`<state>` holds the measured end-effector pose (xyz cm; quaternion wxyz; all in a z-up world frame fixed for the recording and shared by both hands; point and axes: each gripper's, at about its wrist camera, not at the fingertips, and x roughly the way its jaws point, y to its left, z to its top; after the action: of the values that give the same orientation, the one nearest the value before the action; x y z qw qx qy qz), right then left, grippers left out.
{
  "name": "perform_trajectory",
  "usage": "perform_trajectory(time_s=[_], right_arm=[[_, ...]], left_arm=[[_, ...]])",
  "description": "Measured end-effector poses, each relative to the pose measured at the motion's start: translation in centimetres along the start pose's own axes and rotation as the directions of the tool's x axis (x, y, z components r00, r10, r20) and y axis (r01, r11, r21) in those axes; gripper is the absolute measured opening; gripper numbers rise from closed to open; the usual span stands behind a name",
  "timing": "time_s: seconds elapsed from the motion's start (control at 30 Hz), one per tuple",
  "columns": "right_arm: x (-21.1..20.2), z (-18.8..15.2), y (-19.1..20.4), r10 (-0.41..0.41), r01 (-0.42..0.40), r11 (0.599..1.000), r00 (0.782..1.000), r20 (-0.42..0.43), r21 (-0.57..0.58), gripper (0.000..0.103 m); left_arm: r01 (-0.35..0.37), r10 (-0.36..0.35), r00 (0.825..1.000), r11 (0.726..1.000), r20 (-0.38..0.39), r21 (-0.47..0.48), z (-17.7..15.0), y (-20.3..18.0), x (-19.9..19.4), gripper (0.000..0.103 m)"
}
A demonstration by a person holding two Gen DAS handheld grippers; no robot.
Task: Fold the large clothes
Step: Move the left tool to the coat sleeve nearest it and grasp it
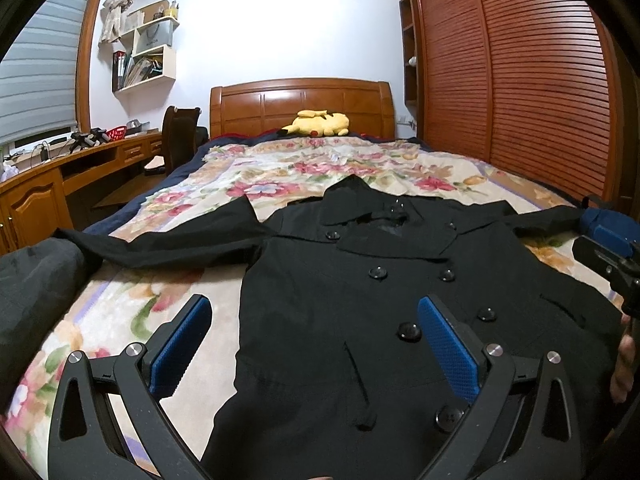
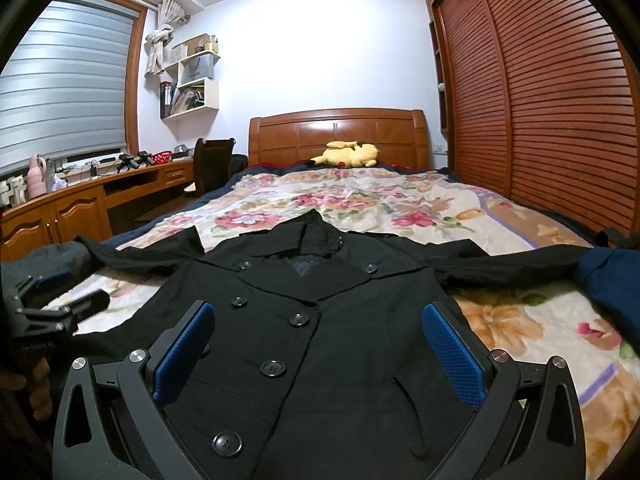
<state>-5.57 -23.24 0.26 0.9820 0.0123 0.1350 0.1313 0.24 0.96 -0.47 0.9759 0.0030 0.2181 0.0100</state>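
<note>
I have both grippers hovering low over the black double-breasted button-front coat (image 1: 400, 280), which lies front-up and spread flat on the floral-patterned bed blanket (image 1: 280, 168), its sleeves stretched out to either side beyond my fingers. The left gripper (image 1: 314, 344) stands wide open and empty; the right gripper (image 2: 318, 354) likewise, gripping nothing. The cloth looks heavy, soft and limp, so I judge it will sag; I would pinch a sleeve cuff or a hem corner.
</note>
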Motion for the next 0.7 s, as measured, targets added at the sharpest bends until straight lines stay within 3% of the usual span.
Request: perform_trajectory(time_s=[0.3, 0.7], right_arm=[[0.6, -0.2, 1.2, 0.063, -0.064, 0.998, 0.997, -0.039, -0.028, 0.103], [0.5, 2.1, 3.1, 0.132, -0.136, 0.985, 0.99, -0.042, -0.109, 0.103]], left_arm=[[-0.034, 0.034, 0.999, 0.999, 0.013, -0.033, 0.4, 2.1, -1.2, 0.103], [-0.07, 0.07, 0.998, 0.994, -0.002, -0.088, 1.1, 7.0, -2.1, 0.103]])
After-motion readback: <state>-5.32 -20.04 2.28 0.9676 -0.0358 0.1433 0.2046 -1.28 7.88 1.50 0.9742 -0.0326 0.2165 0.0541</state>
